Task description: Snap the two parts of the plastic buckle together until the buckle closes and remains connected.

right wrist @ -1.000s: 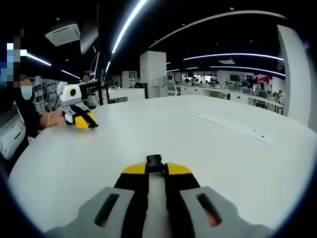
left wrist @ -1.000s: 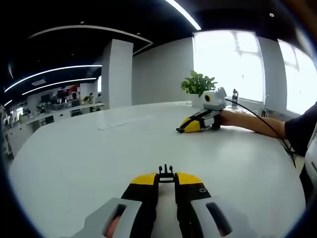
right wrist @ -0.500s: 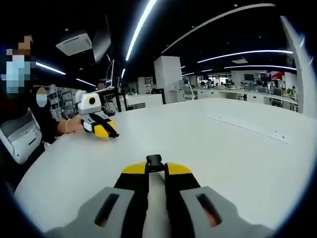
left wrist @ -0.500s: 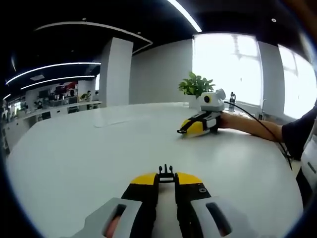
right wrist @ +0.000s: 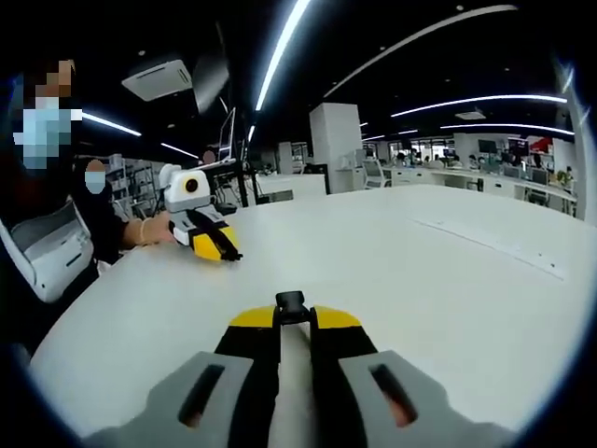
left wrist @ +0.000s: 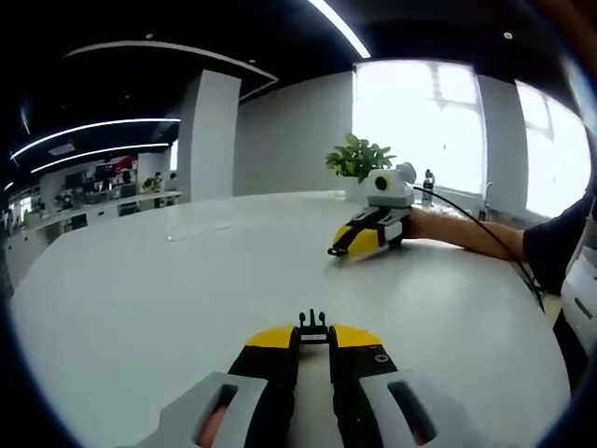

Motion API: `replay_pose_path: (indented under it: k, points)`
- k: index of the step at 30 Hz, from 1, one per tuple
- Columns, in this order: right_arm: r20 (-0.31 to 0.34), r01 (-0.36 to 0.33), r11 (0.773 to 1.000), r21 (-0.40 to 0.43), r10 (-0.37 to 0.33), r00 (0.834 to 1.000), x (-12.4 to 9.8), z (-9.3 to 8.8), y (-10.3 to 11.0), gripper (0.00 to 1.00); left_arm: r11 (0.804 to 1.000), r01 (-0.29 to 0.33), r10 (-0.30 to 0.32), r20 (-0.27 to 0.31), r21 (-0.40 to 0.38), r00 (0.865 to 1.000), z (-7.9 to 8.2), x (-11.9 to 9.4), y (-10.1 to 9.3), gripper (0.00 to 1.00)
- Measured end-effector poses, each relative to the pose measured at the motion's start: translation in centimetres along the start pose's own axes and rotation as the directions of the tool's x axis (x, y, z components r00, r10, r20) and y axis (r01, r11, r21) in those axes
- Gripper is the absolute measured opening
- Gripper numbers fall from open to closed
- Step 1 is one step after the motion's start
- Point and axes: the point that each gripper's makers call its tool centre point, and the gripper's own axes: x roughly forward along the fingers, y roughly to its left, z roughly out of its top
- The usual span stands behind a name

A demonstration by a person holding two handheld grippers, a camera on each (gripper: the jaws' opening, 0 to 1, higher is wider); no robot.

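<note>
Table: a large white table (left wrist: 168,289) with a rounded edge, plain and matte; it is the landmark for the rest.
Left gripper: the left gripper (left wrist: 313,329) sits low over the table's near part, jaws clenched on the pronged buckle part (left wrist: 312,324), whose black prongs stick out past the yellow tips.
Right gripper: the right gripper (right wrist: 293,308) is likewise low over the table, jaws clamped on the socket buckle part (right wrist: 291,302), a small black block between its tips.
Separation: across the table, each gripper is seen from the other's camera, well apart, held by a hand (right wrist: 160,229) resting at the table's edge.
Plant: a potted plant (left wrist: 355,159) at the table's far side, before bright windows (left wrist: 420,121).
Room: beyond the table, a white pillar (left wrist: 207,135), ceiling light strips (right wrist: 280,61), and office desks (right wrist: 485,182).
</note>
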Motion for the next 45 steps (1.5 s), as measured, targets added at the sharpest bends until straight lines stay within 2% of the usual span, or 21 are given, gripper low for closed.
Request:
replay_pose_path:
  k: [20,34,45]
  points:
    - [-0.048,-0.133,0.989,-0.060,0.130,0.990,2.7,-0.2,4.4,0.12,0.995,0.084,-0.083,-0.020,0.044,0.996,-0.3,0.6,-2.4,0.12]
    - [-0.065,-0.193,0.977,-0.092,0.187,0.980,3.7,-0.2,6.2,0.12,0.989,0.123,-0.120,-0.044,0.077,0.992,-0.6,0.8,-3.3,0.12]
    - [-0.064,-0.240,0.963,-0.125,0.234,0.970,3.8,-0.1,7.3,0.12,0.987,0.147,-0.145,-0.036,0.070,0.989,-0.5,0.8,-3.9,0.12]
